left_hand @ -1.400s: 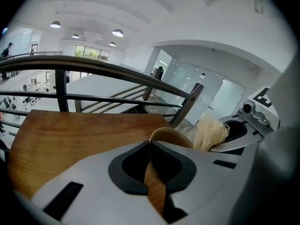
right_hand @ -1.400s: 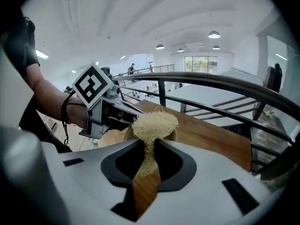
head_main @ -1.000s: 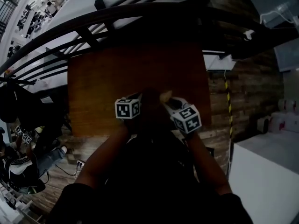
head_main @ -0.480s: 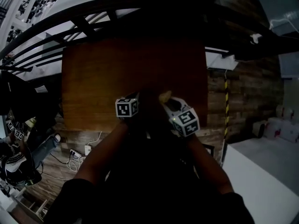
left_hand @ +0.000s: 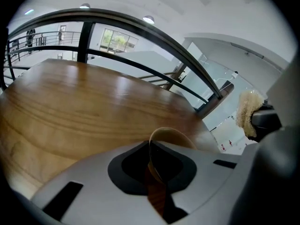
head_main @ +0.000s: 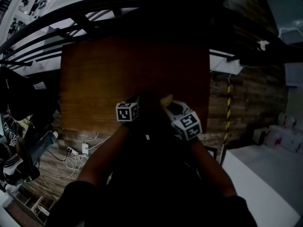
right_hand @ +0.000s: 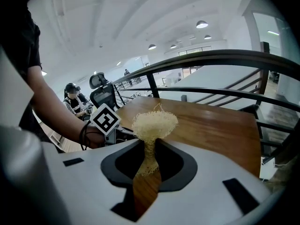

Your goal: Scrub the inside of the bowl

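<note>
Bowl, thin-walled, tan-brown, round (left_hand: pixel 171 137): rim pinched edge-on between the left gripper's jaws, bowl body sticking out ahead of them over the near part of the table. Can't tell whether it touches the tabletop. In the head view it sits in the dark patch between the two grippers and is not readable.

Rectangular brown wood-grain table (head_main: pixel 132 70), bare top, fills mid frame. Dark curved metal railing (head_main: pixel 118 8) runs past its far edge. Wood plank floor below the table's near edge, with a white power strip and cables (head_main: pixel 78 152) lying on it.

Person's two forearms in dark sleeves come up from the bottom of the head view, one gripper each, close together over the near table edge.

Left gripper (left_hand: pixel 154 172): grey jaws nearly together, clamped on the bowl wall. Right gripper (right_hand: pixel 149 161): jaws closed on the narrow neck of a pale yellow fibrous scrubber (right_hand: pixel 154 124), fluffy head flaring out past the tips, just beside the left gripper's marker cube.

Background of the right gripper view: seated person (right_hand: pixel 75 100) next to a black office chair (right_hand: pixel 101 90), well apart from the table.
</note>
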{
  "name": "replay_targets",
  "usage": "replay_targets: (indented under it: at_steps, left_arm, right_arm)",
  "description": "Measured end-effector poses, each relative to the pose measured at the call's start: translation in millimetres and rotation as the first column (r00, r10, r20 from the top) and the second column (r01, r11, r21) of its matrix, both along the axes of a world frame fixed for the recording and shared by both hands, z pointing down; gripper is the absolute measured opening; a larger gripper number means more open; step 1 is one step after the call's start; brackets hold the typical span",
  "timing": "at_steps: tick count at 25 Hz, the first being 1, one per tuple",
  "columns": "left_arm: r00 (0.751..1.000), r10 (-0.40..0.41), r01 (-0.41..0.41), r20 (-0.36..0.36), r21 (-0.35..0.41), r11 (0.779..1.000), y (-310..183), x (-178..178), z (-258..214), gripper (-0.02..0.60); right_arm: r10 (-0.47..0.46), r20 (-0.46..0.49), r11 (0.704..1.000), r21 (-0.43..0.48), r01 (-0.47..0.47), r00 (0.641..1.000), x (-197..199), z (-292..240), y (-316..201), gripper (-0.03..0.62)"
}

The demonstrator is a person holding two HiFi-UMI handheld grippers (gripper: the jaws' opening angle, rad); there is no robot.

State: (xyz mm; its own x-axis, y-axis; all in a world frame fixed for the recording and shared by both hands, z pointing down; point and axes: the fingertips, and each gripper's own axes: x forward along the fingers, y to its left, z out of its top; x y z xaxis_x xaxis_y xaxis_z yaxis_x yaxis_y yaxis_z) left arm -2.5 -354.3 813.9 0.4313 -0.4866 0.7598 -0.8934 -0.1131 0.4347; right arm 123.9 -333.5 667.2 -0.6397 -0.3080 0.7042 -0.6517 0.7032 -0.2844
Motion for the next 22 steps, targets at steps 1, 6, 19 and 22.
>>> replay_targets:
  at_steps: [1, 6, 19, 22]
  left_arm:
    - [1.000, 0.001, -0.001, 0.001, 0.004, 1.000, 0, 0, 1, 0.012]
    - [0.999, 0.044, -0.043, -0.025, 0.039, 0.998, -1, 2, -3, 0.111]
    - [0.990, 0.135, -0.125, -0.031, 0.228, 0.966, -2, -16, -91, 0.153]
    - [0.988, 0.152, -0.135, -0.040, 0.285, 0.949, 5, -36, -125, 0.138]
  right_arm:
    - [-0.001, 0.001, 1.000, -0.001, 0.001, 1.000, 1, 0, -1, 0.075]
    - [0.001, 0.001, 1.000, 0.001, -0.001, 1.000, -1, -2, -5, 0.075]
    - [0.068, 0.038, 0.993, 0.094, -0.072, 0.997, -10, -37, 1, 0.077]
    - [0.097, 0.058, 0.987, 0.123, -0.103, 0.994, -23, -48, 8, 0.078]
